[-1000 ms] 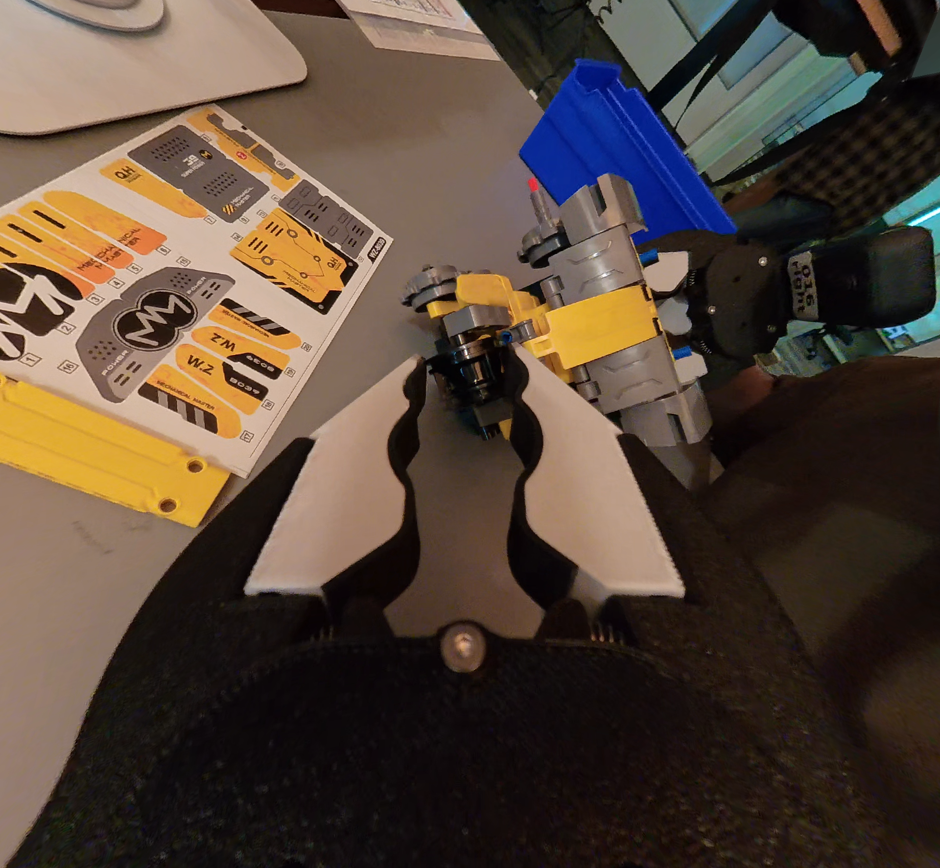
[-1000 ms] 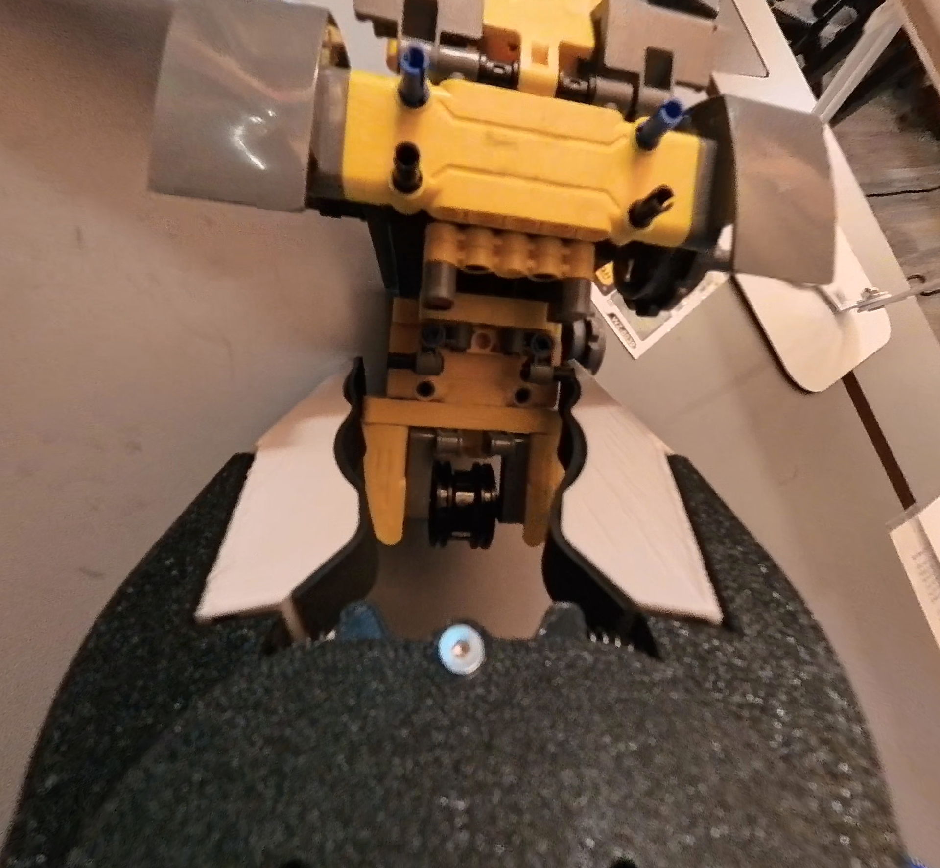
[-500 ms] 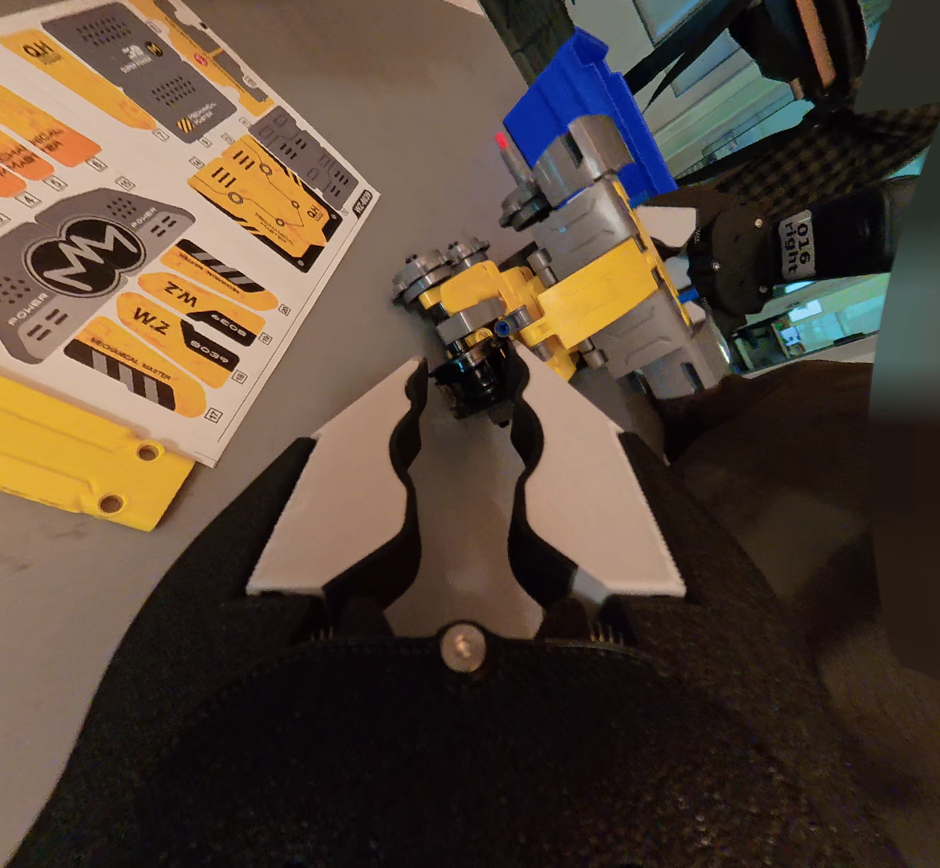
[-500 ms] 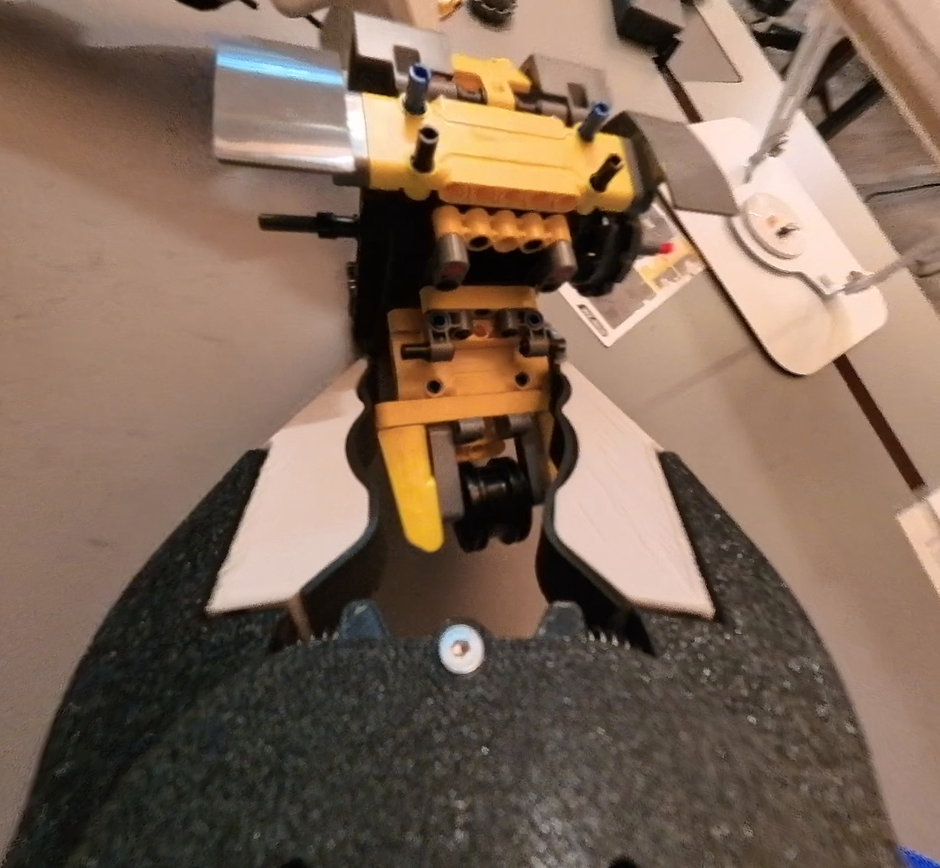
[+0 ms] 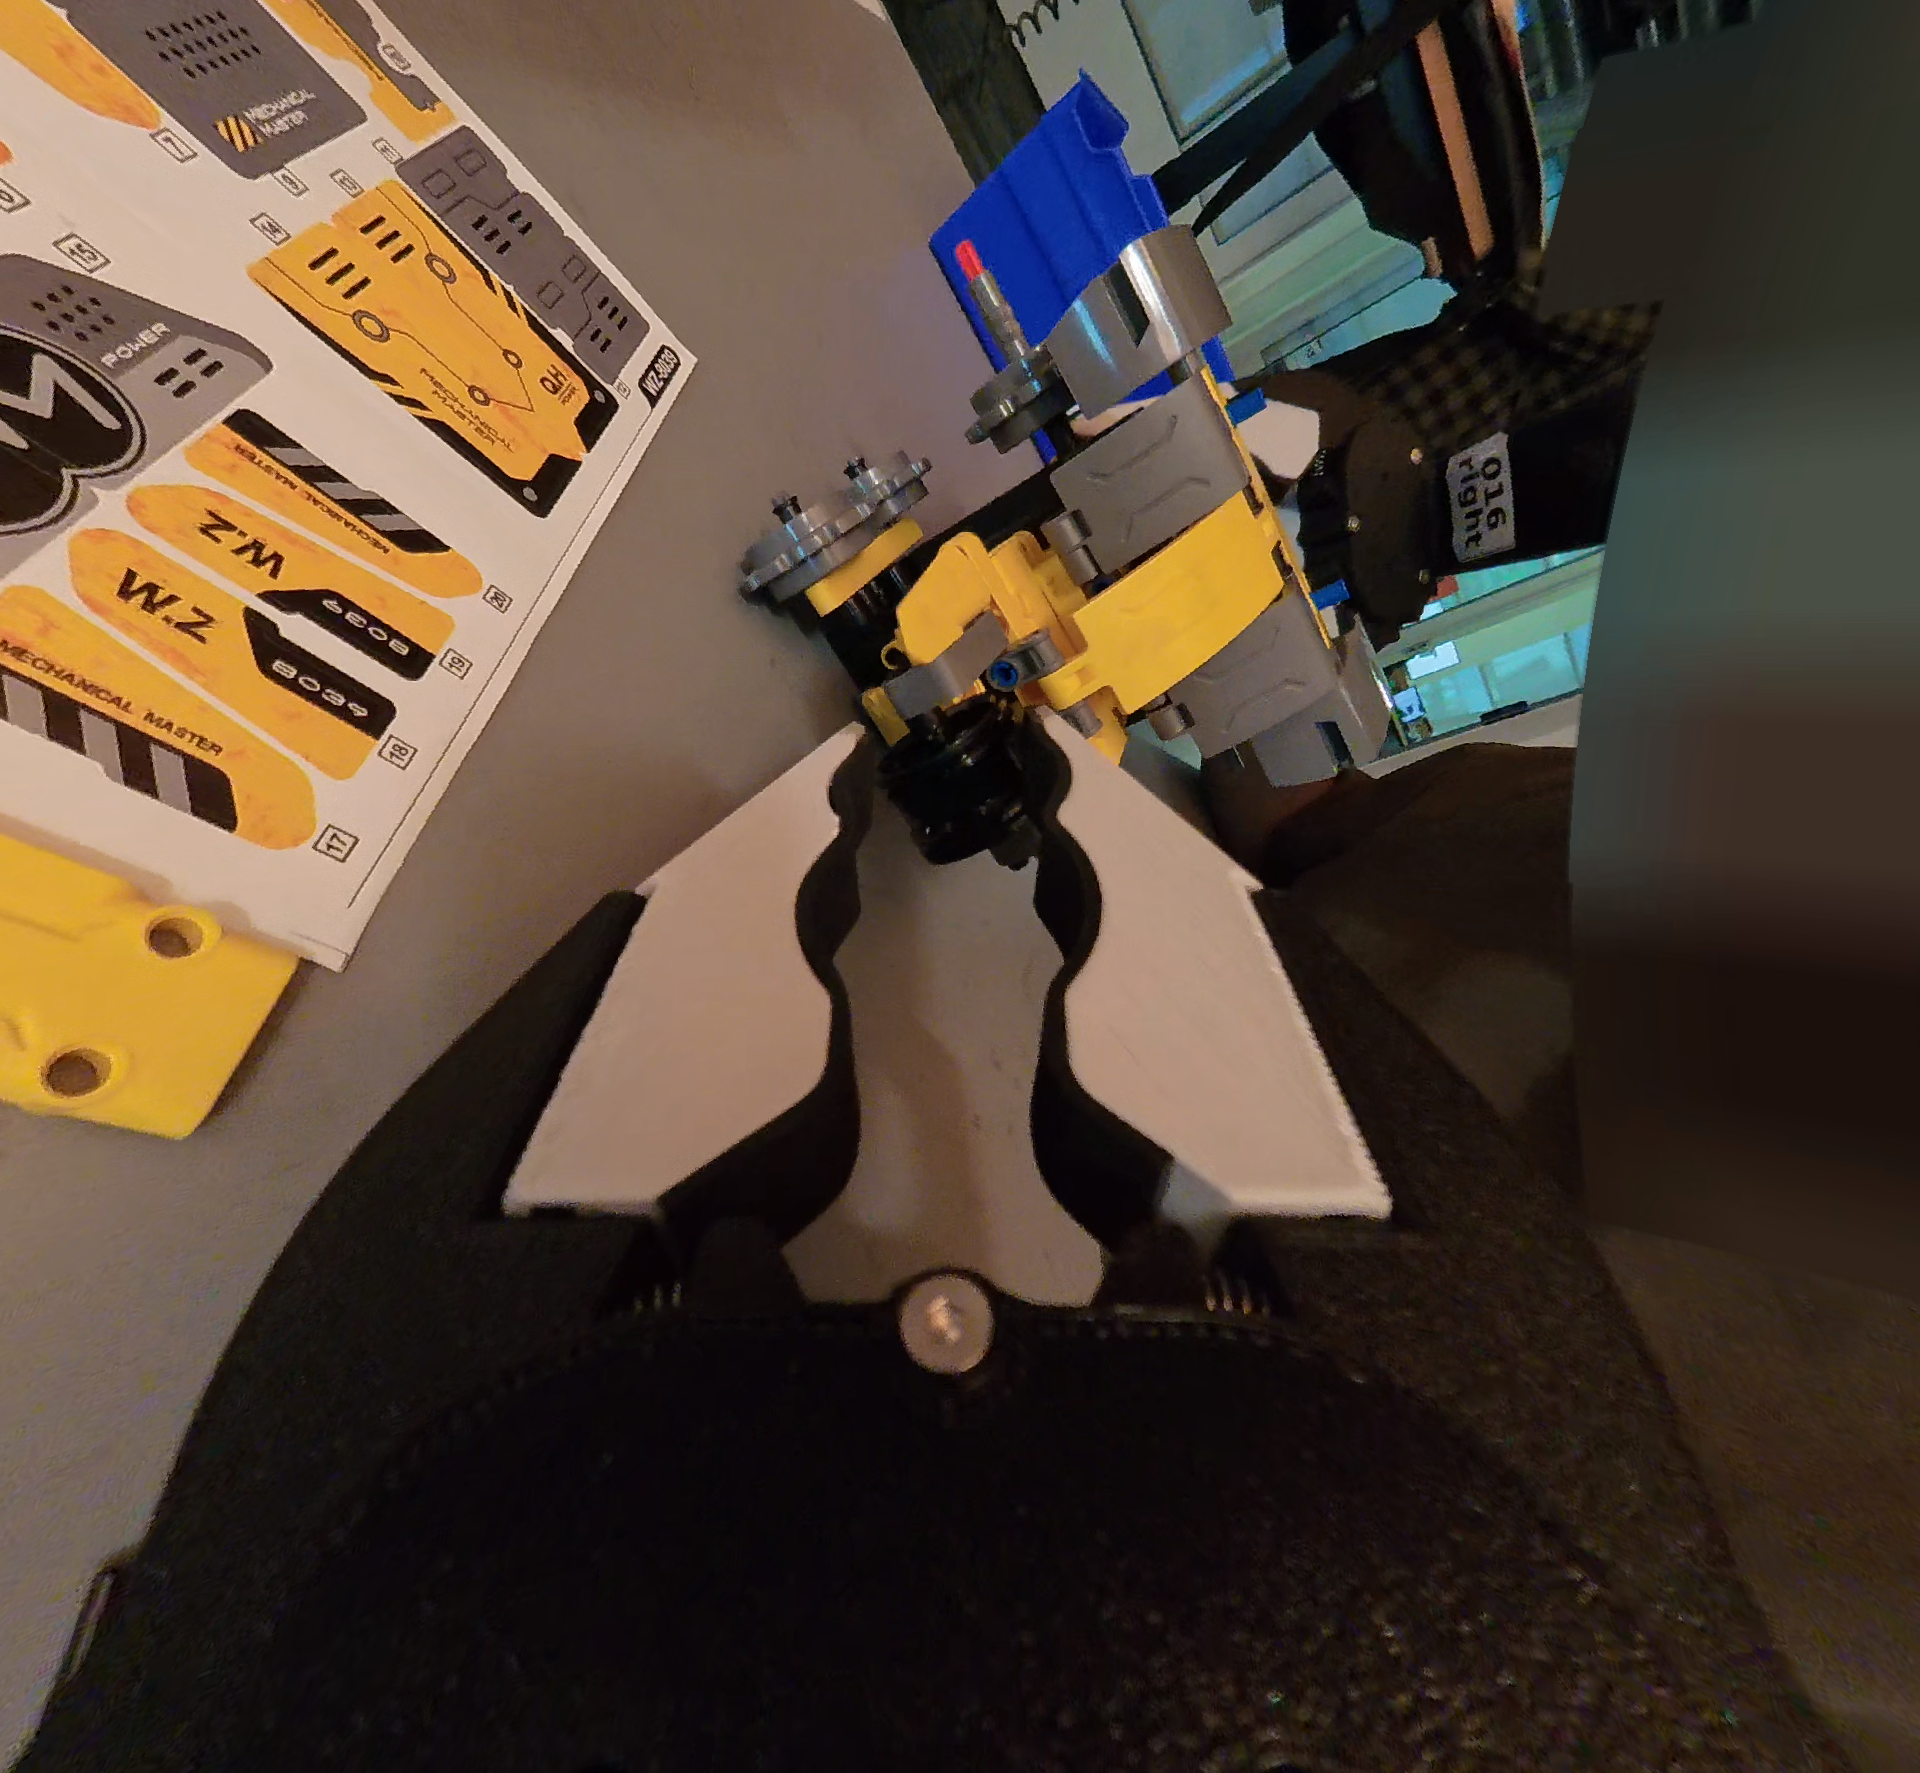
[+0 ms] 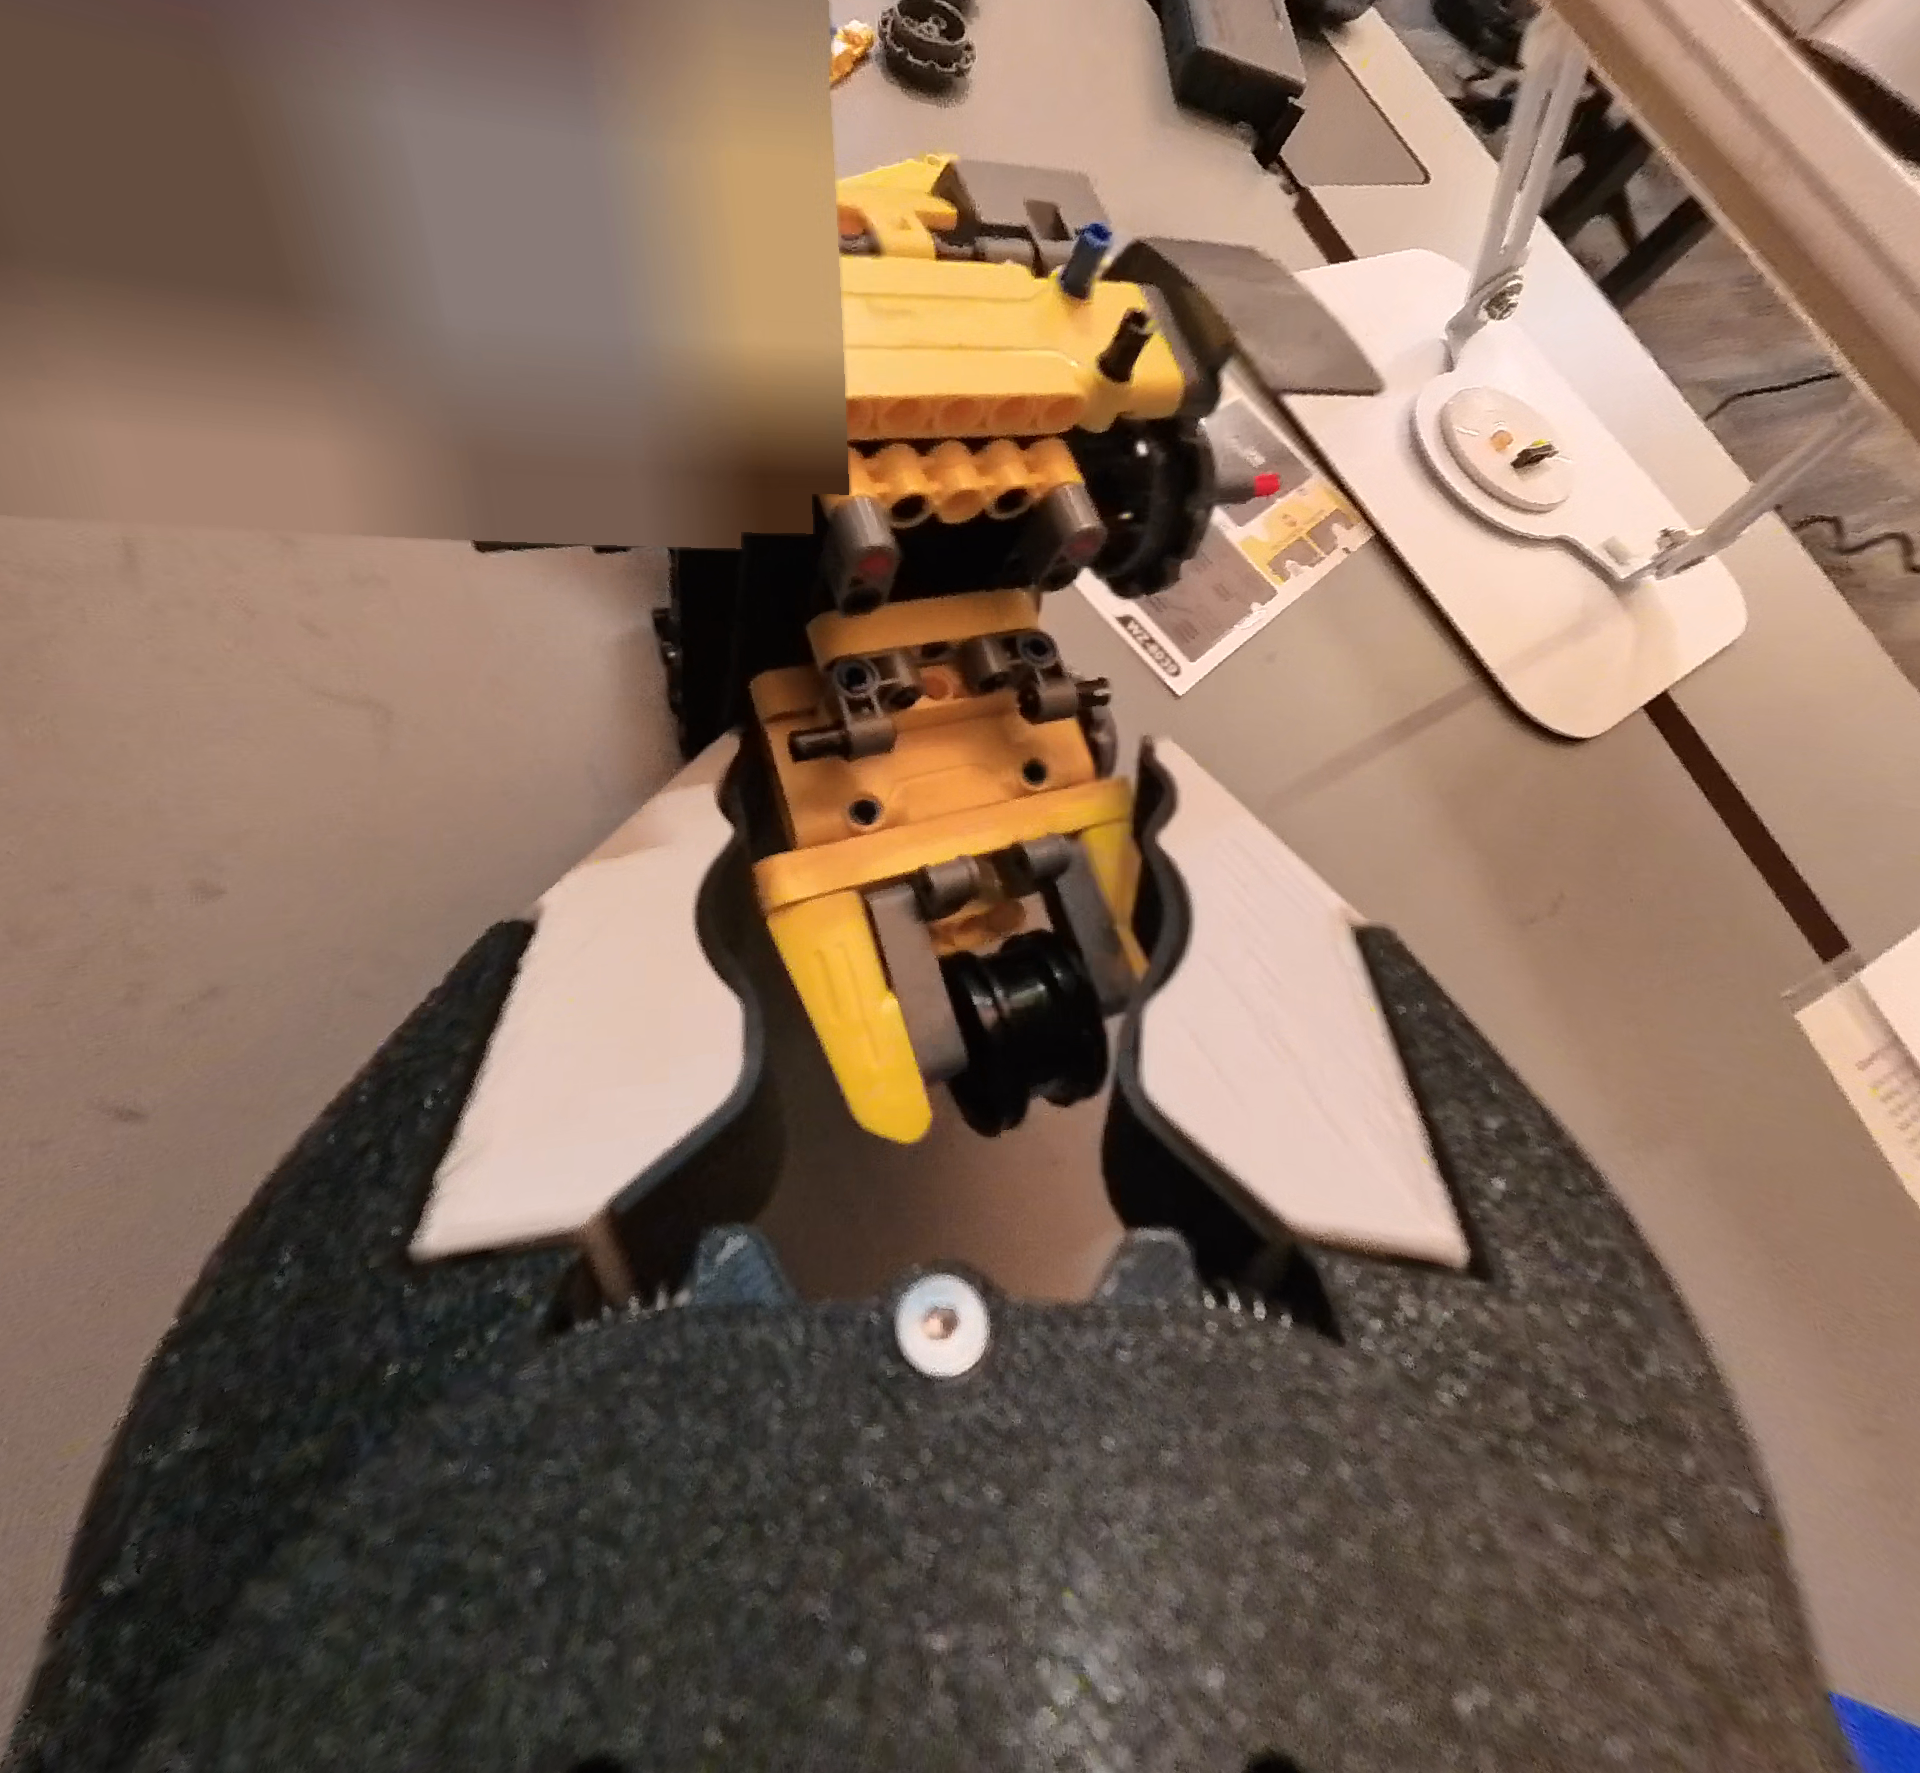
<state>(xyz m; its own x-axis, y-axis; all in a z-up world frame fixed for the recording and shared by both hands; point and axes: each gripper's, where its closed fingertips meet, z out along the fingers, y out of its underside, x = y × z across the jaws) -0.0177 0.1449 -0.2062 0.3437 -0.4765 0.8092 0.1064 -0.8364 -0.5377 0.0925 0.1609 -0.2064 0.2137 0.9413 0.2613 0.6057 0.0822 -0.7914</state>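
Above the grey table (image 5: 727, 196), the rigid, probably light and snap-apart yellow-and-grey plastic brick model (image 5: 1122, 580) is pinched by left gripper (image 5: 951, 767) on its black wheel and right gripper (image 6: 935, 798) on its yellow end.

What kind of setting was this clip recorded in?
Most likely an office or lab workbench used for building a brick model kit. A sticker sheet lies on the grey table, loose black wheels sit farther back, and a white lamp base stands beside the yellow and grey model.
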